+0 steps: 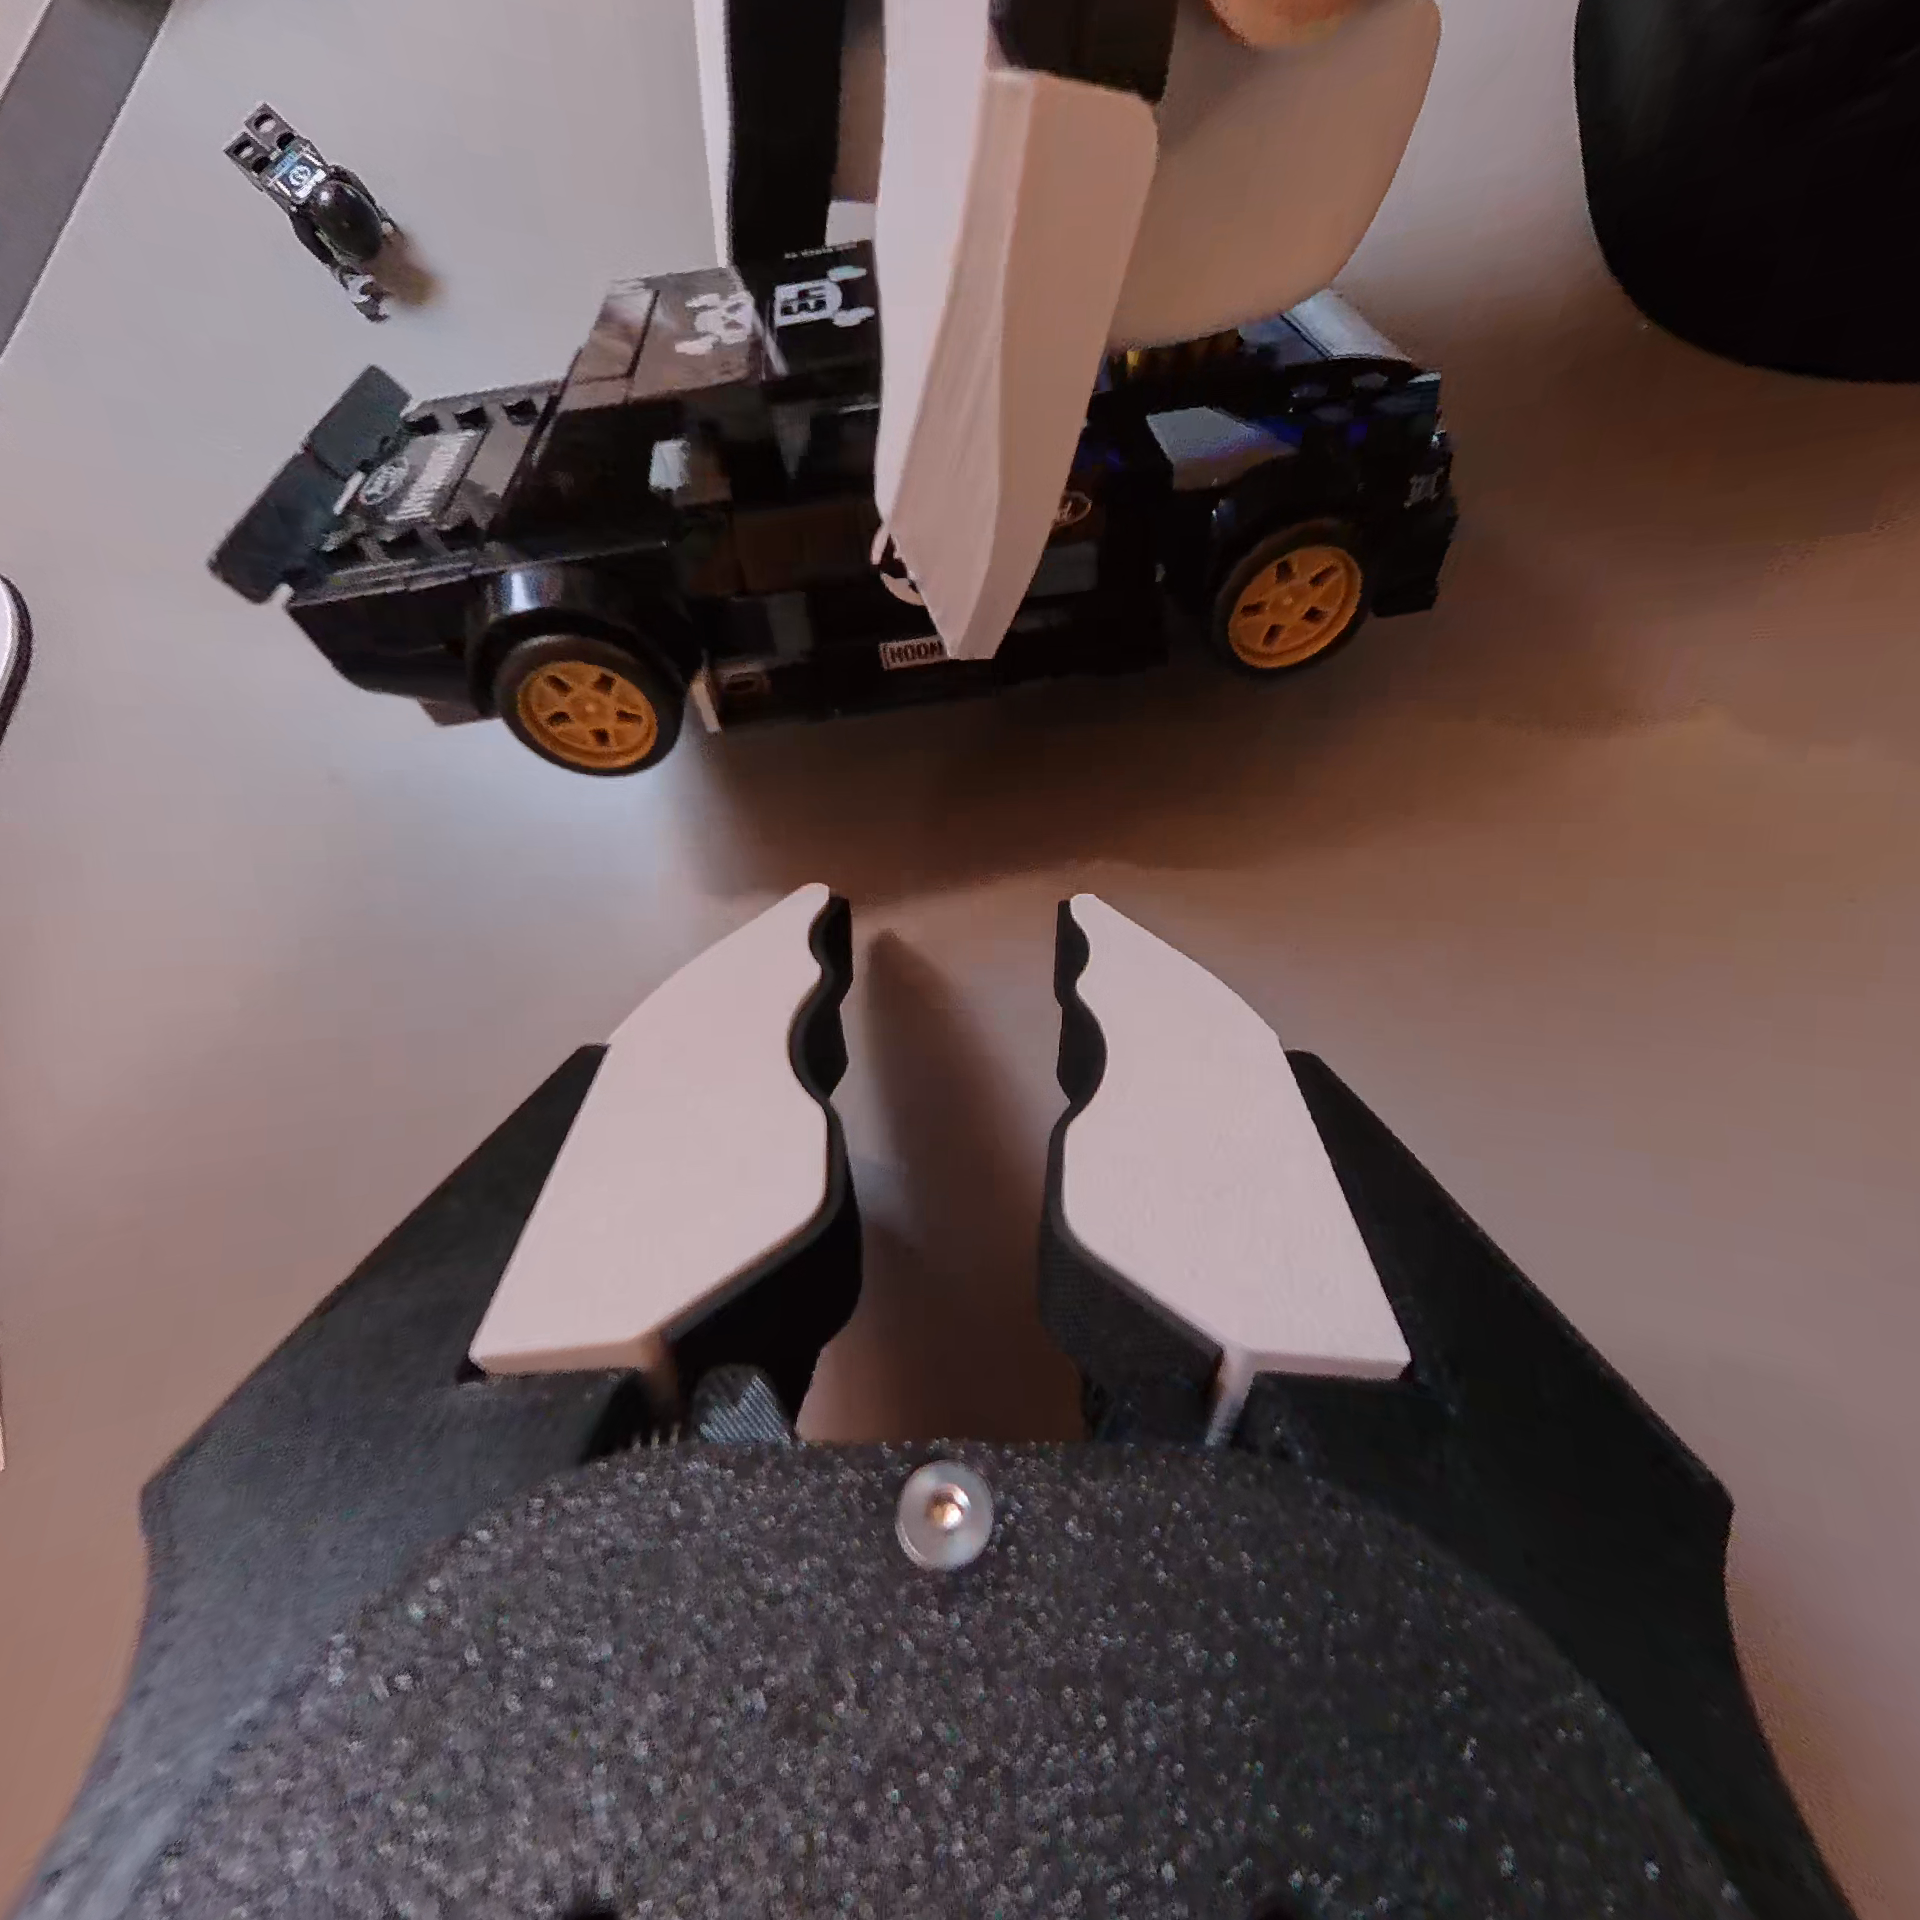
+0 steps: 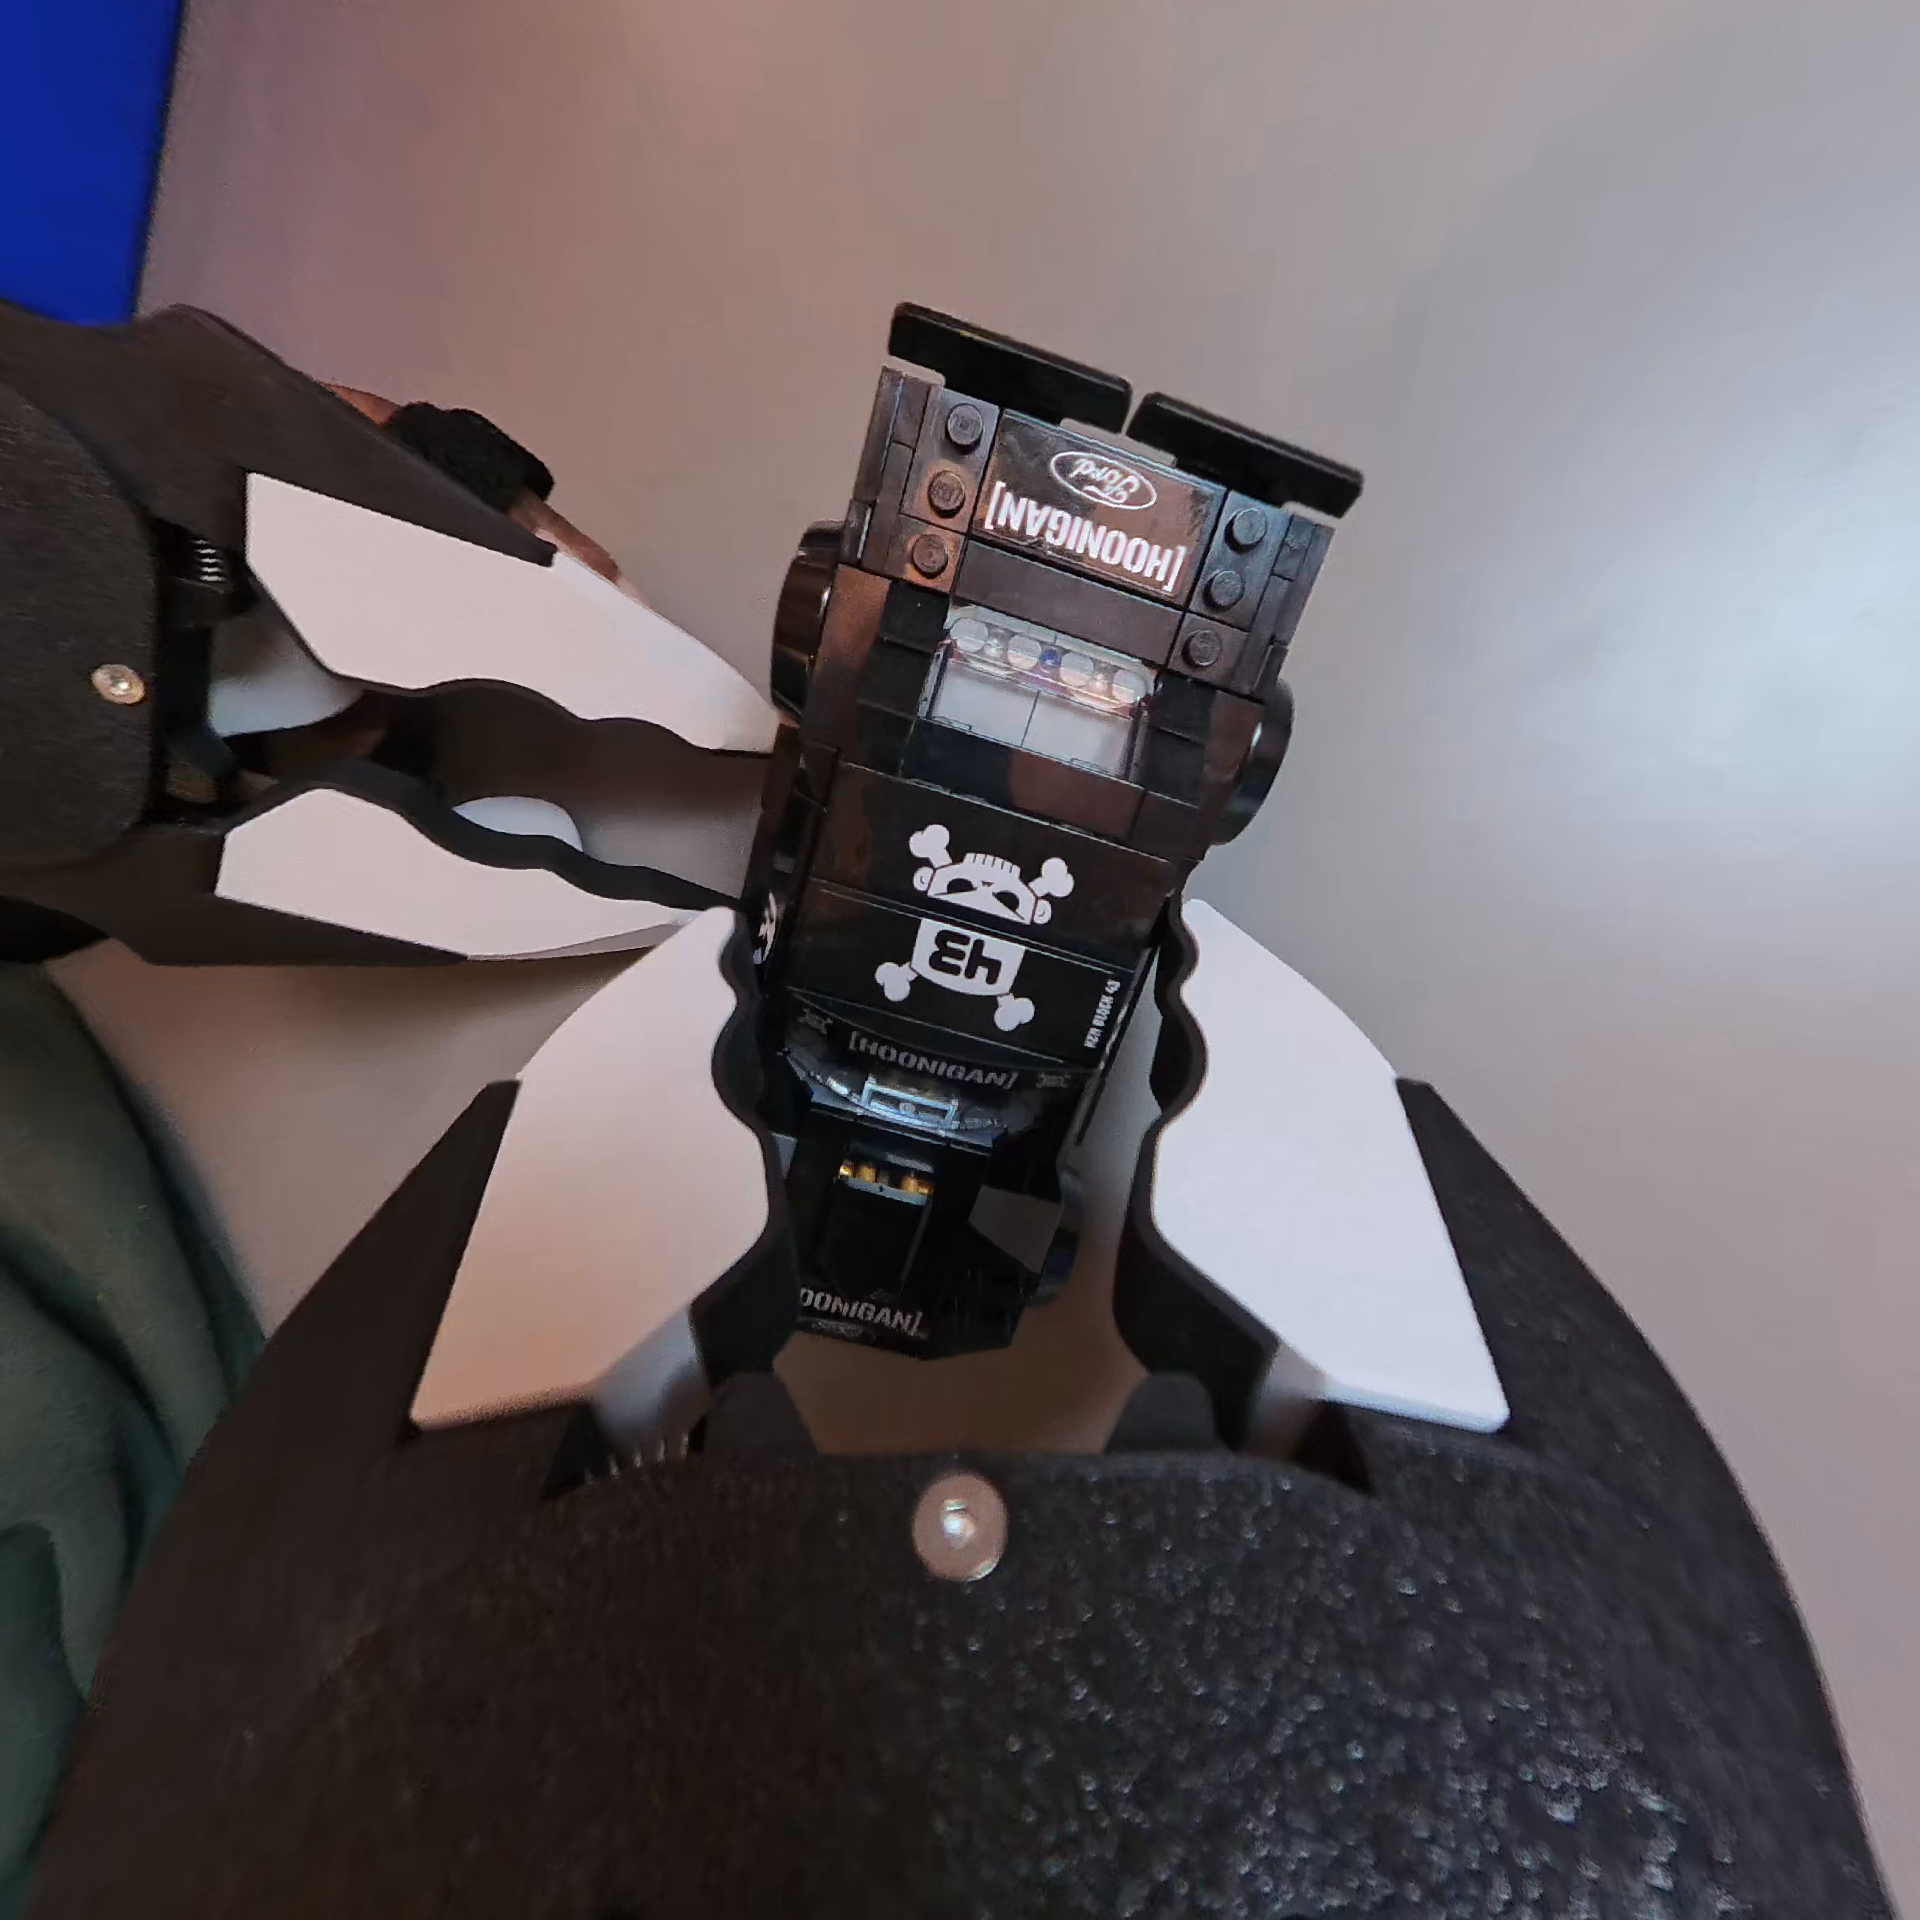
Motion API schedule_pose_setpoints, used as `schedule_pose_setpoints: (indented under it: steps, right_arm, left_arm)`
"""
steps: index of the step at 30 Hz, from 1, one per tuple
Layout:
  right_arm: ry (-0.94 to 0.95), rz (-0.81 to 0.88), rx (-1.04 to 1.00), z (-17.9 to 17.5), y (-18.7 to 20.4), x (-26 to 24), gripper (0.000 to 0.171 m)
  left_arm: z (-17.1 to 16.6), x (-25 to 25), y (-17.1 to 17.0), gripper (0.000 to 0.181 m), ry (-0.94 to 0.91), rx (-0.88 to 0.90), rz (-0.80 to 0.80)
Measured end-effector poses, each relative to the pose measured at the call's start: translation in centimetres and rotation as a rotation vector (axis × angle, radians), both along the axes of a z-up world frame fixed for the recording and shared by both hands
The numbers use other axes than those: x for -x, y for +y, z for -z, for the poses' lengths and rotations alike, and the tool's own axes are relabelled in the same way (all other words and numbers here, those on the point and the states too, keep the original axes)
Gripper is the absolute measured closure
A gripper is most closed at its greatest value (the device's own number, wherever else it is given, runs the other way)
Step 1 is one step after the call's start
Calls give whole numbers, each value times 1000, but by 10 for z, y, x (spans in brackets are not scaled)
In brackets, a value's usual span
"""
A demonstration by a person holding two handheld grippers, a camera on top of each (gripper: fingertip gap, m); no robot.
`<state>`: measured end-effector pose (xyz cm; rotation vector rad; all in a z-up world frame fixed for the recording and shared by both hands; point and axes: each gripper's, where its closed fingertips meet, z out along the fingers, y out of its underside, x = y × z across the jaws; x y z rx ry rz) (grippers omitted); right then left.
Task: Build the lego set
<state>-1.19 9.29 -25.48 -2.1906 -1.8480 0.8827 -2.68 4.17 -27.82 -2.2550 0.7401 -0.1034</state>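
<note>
2 tongs (image 1: 943, 914) (image 2: 961, 935): empty, car-clamped (image 2: 1039, 831).

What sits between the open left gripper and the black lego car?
Nothing: the left wrist view shows only bare grey table between the left gripper and the black lego car, which the right gripper clamps from above.

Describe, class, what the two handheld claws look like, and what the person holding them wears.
Both the left claw and right claw have white fingers with wavy black pads, on a grainy black body with a silver screw. A dark green sleeve shows.
</note>
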Motion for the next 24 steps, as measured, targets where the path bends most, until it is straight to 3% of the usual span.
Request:
schedule_pose_setpoints:
  steps: [10,24]
  right_arm:
    - [-80,122,-125,7,10,-4,97]
    - [-129,193,-132,10,24,-10,97]
  left_arm:
    - [0,1,0,144,6,-2,-2]
    - [1,11,3,144,10,0,-27]
